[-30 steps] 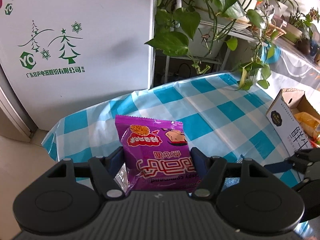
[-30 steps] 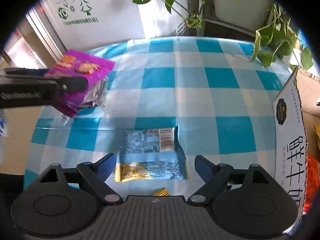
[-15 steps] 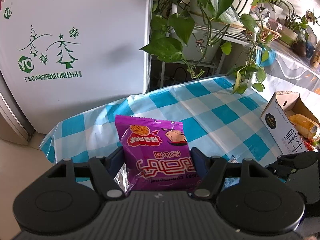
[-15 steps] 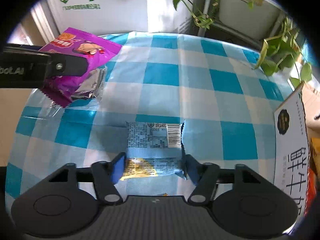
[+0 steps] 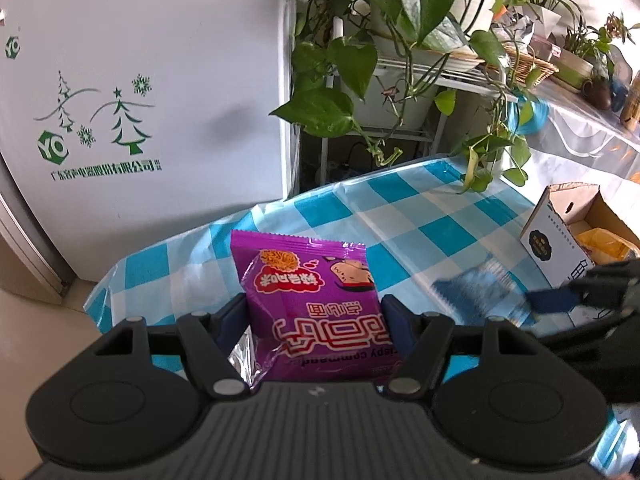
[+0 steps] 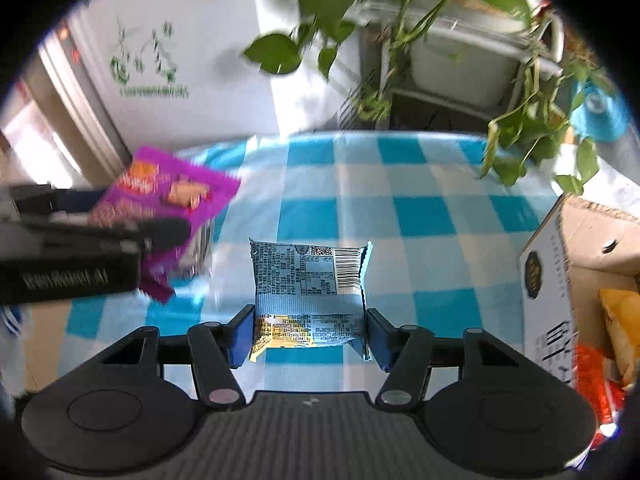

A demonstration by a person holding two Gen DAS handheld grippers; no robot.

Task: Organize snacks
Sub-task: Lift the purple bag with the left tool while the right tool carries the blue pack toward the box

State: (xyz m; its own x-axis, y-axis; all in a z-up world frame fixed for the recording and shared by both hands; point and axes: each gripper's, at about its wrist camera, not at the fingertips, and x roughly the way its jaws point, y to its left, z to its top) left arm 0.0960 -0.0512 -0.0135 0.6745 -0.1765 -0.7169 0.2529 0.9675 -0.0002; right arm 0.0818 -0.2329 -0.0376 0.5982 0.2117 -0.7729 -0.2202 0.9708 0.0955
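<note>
Lifted off the checked tablecloth (image 6: 420, 216) since a second ago, the blue packet (image 6: 308, 284) is sitting between the right gripper's (image 6: 306, 334) closing jaws; the left gripper (image 5: 314, 326) is staying clamped on the purple packet (image 5: 316, 304). Next, both probably need carrying into the cardboard box (image 6: 560, 264).

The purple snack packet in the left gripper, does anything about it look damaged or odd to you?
Nothing looks damaged. The purple snack packet sits between the left gripper's fingers with its print upside down toward the camera, silver lining showing at its crumpled lower left corner.
</note>
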